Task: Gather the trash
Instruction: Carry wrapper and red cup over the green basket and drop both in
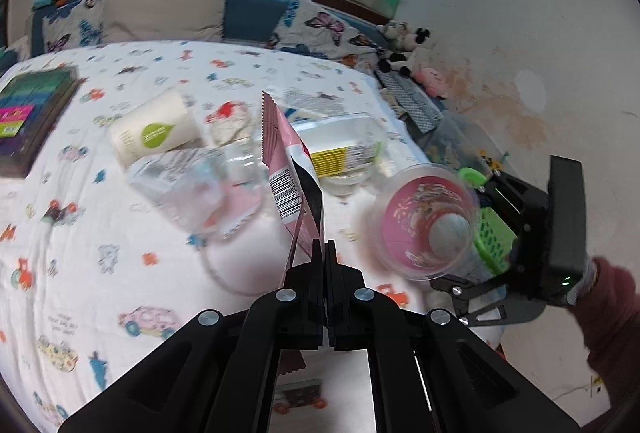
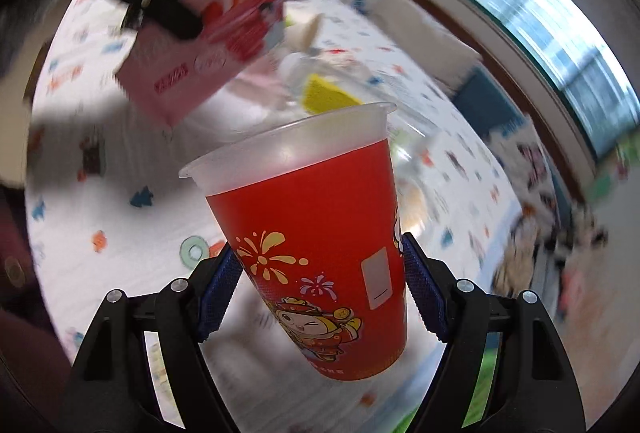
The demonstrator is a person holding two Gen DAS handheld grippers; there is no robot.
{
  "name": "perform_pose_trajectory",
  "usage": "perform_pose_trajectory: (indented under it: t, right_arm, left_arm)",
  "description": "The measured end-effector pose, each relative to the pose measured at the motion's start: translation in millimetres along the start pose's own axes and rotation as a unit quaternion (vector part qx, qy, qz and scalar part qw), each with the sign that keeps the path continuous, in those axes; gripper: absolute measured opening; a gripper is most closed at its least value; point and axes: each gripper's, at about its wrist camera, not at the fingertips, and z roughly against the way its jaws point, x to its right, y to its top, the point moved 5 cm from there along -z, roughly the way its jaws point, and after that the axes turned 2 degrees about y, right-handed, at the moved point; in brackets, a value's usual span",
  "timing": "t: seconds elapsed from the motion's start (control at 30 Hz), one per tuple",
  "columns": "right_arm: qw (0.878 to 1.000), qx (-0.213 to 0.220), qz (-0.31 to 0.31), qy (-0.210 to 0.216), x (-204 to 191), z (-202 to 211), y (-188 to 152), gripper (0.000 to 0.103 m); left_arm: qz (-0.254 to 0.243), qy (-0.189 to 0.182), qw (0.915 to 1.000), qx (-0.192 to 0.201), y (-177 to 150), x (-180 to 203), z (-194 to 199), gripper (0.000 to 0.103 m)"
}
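The left gripper [image 1: 325, 253] is clamped on a pink wrapper [image 1: 286, 169], held upright above the bed [image 1: 80, 253]. The right gripper [image 2: 320, 285] is closed on a red plastic cup [image 2: 316, 233], both pads pressed against its sides, lifted clear. Remaining trash lies farther off: a white paper cup [image 1: 154, 131] and a clear container [image 1: 344, 149]. The cup is best kept lightly squeezed, lest it slip or buckle in carrying.

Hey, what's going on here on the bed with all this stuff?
A person is clearing trash off a bed using a handheld tool in each hand. The left tool is shut on a pink snack wrapper. The right tool grips a red plastic cup. A white paper cup and clear plastic packaging lie on the sheet.
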Motion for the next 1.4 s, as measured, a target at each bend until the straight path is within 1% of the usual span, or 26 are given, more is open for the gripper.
perform_pose_trajectory:
  t: [0.07,0.1,0.13,0.23,0.3,0.4,0.47,0.5,0.57,0.6,0.7,0.83,0.9,1.0,1.03,1.1,1.17,1.23,1.4]
  right_arm:
    - [0.998,0.008,-0.054,-0.009,10,13,-10,0.076]
    - [0.996,0.012,-0.092,-0.013,19,22,-18,0.076]
    - [0.993,0.014,-0.114,-0.017,22,29,-23,0.076]
    - [0.979,0.02,-0.201,-0.037,46,50,-48,0.076]
    - [0.961,0.017,-0.27,-0.055,69,63,-72,0.076]
    - [0.942,0.007,-0.325,-0.081,93,76,-103,0.077]
    - [0.926,-0.005,-0.365,-0.101,110,82,-129,0.077]
    - [0.915,-0.011,-0.39,-0.102,117,83,-143,0.077]
    - [0.895,-0.02,-0.432,-0.111,128,84,-167,0.077]
    - [0.888,-0.022,-0.445,-0.113,130,85,-176,0.077]
    - [0.86,-0.03,-0.496,-0.113,141,82,-207,0.077]
    - [0.838,-0.032,-0.532,-0.114,154,77,-234,0.078]
    - [0.83,-0.026,-0.546,-0.106,157,75,-243,0.078]
    - [0.822,-0.018,-0.559,-0.111,159,80,-254,0.079]
    - [0.819,-0.014,-0.562,-0.111,159,81,-255,0.08]
    - [0.815,-0.003,-0.568,-0.112,158,87,-258,0.083]
    - [0.813,0.002,-0.571,-0.116,160,91,-258,0.084]
    - [0.813,0.013,-0.569,-0.118,159,101,-257,0.083]
    - [0.819,0.028,-0.557,-0.134,150,128,-253,0.083]
  left_arm:
    - [-0.013,-0.012,0.9998,0.0,4,13,-3,0.002]
    - [-0.022,-0.018,0.9996,0.0,6,21,-6,0.002]
    - [-0.029,-0.026,0.9992,-0.002,8,28,-9,0.002]
    - [-0.05,-0.048,0.9976,-0.01,15,52,-19,0.002]
    - [-0.067,-0.062,0.9958,-0.014,21,73,-27,0.002]
    - [-0.09,-0.084,0.9923,-0.016,30,103,-36,0.002]
    - [-0.103,-0.099,0.9896,-0.018,36,123,-43,0.002]
    - [-0.111,-0.107,0.9879,-0.019,38,134,-46,0.002]
    - [-0.126,-0.113,0.9854,-0.02,43,154,-53,0.002]
    - [-0.135,-0.119,0.9834,-0.023,47,166,-58,0.002]
    - [-0.153,-0.128,0.9793,-0.03,51,192,-71,0.002]
    - [-0.174,-0.137,0.9743,-0.04,54,224,-86,0.002]
    - [-0.184,-0.14,0.9719,-0.043,54,236,-92,0.002]
    - [-0.201,-0.145,0.9675,-0.05,53,257,-105,0.002]
    - [-0.204,-0.145,0.9667,-0.053,53,261,-109,0.002]
    - [-0.209,-0.146,0.9652,-0.059,52,270,-118,0.002]
    - [-0.211,-0.146,0.9641,-0.069,50,278,-129,0.002]
    - [-0.213,-0.149,0.9625,-0.079,48,286,-139,0.002]
    - [-0.223,-0.139,0.9597,-0.099,37,301,-165,0.002]
